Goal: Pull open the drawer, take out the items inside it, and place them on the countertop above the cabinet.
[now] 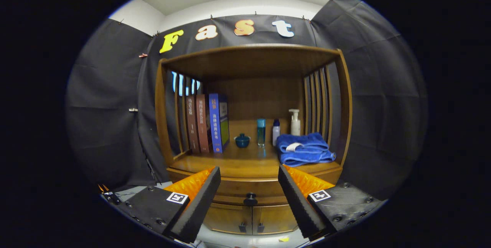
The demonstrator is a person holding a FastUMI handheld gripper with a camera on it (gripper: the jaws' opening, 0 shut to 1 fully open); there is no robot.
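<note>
Gripper view looks straight at a wooden cabinet (253, 125) set against the black cloth wall. The tool (249, 181) has its fingers spread wide apart and grips nothing; they frame the cabinet's front without touching it. Between the fingers, a little beyond their tips, sits the drawer (249, 188), closed, with a dark round knob (250, 198) at its middle. Whatever lies inside the drawer is hidden. Below the drawer are two small doors (251, 219), each with a dark handle near the centre seam.

Above the drawer runs the counter (230, 161), under a wooden top with slatted sides. On its left part three books (207, 123) stand upright, side by side, two brownish and one blue. Near the middle sits a small blue lidded bowl (242, 140), with a tall teal bottle (261, 132) just beside it to the right. Next come a small white bottle with a dark cap (275, 132) and a white pump bottle (295, 122). A folded blue towel (305, 148) lies on the right part of the counter, in front of the pump bottle.
</note>
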